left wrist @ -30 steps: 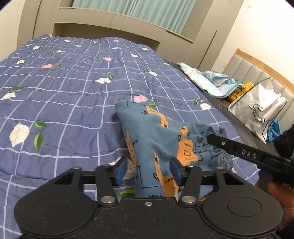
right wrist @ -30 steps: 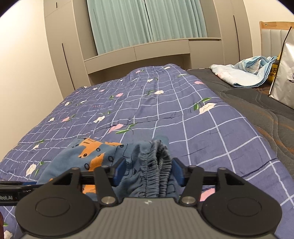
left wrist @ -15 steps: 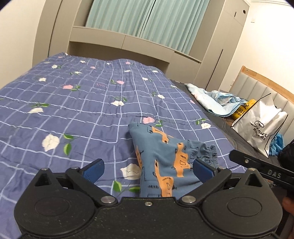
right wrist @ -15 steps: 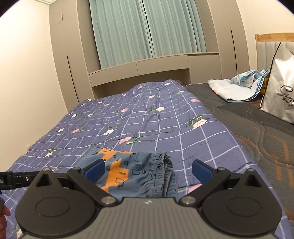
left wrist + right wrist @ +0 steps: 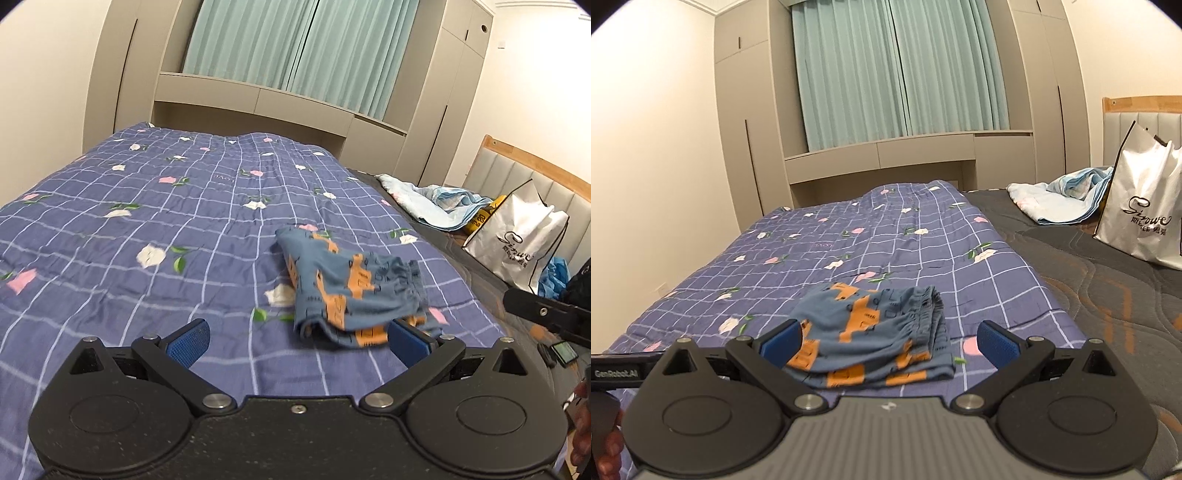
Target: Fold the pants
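The pants (image 5: pixel 351 288) lie folded in a small bundle on the blue checked quilt (image 5: pixel 147 221) of the bed, near its right edge. The left gripper (image 5: pixel 297 338) has its jaws spread wide and holds nothing. The right gripper (image 5: pixel 888 341) is also wide apart, just before the bundle, not touching it.

The white shopping bag (image 5: pixel 1141 218) carries a black script word — roughly "Sinowe", uncertain — above small characters too blurred to read. "GenRobot.AI" stands on the left tongs (image 5: pixel 617 373) — white on black. The yellow package (image 5: pixel 482 219) shows "20". Faint quilt (image 5: pixel 225 177) lettering is unreadable.
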`<control>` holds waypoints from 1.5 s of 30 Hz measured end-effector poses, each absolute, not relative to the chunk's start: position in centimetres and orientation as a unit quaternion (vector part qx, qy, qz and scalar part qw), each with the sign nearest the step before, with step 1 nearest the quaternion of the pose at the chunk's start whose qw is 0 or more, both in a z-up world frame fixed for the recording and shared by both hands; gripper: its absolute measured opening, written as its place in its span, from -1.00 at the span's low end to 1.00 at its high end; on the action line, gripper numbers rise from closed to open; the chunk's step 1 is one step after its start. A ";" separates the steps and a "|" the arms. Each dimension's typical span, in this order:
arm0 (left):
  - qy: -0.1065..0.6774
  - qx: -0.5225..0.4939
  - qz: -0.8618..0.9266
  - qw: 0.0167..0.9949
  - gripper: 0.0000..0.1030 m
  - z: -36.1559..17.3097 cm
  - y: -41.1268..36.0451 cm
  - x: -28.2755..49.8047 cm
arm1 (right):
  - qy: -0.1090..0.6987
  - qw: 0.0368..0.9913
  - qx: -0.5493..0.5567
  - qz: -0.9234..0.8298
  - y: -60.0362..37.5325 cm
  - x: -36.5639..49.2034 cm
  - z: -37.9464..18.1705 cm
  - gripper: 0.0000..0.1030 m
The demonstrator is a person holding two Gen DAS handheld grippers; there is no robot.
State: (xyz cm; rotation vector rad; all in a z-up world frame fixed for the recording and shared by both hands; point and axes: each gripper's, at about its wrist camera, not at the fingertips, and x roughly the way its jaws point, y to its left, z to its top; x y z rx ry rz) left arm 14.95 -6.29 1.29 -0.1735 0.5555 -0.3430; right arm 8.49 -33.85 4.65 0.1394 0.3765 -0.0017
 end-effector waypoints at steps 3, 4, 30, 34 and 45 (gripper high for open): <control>0.270 -0.081 -0.171 0.944 0.99 1.0 -5.7 13.1 | 0.182 0.982 0.060 0.003 -32.9 6.2 4.4 1.00; 0.268 -0.079 -0.172 0.945 0.99 0.8 -5.5 12.5 | 0.181 0.982 0.057 0.004 -32.6 5.6 4.2 1.00; 0.246 -0.039 -0.143 0.958 0.99 -1.8 -3.8 6.1 | 0.178 0.983 0.042 -0.013 -30.5 0.0 -0.2 1.00; 0.246 -0.037 -0.144 0.958 0.99 -1.9 -3.8 6.1 | 0.181 0.982 0.047 -0.015 -30.6 0.1 -0.4 1.00; 0.249 -0.033 -0.143 0.957 0.99 -2.0 -4.0 6.1 | 0.185 0.981 0.048 -0.013 -30.8 0.4 -0.6 1.00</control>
